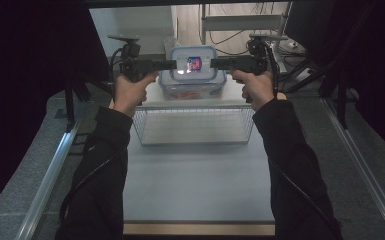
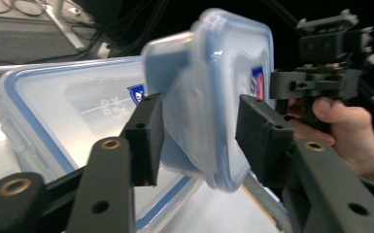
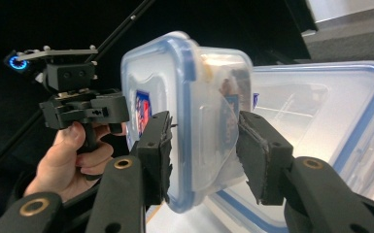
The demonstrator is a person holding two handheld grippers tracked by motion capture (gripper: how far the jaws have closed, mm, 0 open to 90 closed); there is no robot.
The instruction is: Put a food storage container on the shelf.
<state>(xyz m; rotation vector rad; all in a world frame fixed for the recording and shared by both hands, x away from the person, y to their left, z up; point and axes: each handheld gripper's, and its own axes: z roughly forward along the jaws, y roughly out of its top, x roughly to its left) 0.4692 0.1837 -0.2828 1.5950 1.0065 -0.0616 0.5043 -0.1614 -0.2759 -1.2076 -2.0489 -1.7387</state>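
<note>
Above the far end of a pale table (image 1: 195, 180), two hand-held grippers hold a small clear plastic food container (image 1: 194, 67) between them, one at each end.

On the left, the left hand-held gripper (image 1: 166, 64) points inward toward the container, gripped by a hand (image 1: 130, 92) in a dark sleeve. Its own view shows its jaws about half open, with the container's blue-rimmed end latch between them. The left pad (image 2: 148, 138) lies against the flap, and the right pad (image 2: 262, 138) sits at the container's edge; whether both pads press firmly is hard to tell. The container (image 2: 213, 92) appears turned on its side there, with a small blue and red sticker on its lid.

In the middle, in the high view, the small container hangs directly over a larger clear container (image 1: 192, 87) with a blue-sealed lid, which rests on the table. Red contents show dimly through the larger one's wall. Nearer the person, just in front of it, stands a white wire basket (image 1: 195, 125).

On the right, the right hand-held gripper (image 1: 215, 64) mirrors the left, held by the other hand (image 1: 257, 87). Its jaws are also roughly half open around the opposite end of the small container (image 3: 189, 111), with the left pad (image 3: 155, 150) touching the lid side and the right pad (image 3: 262, 155) against the folded latch flap. Behind it lies the larger container's lid (image 3: 320, 116). Dark curtains flank the table on both sides.
</note>
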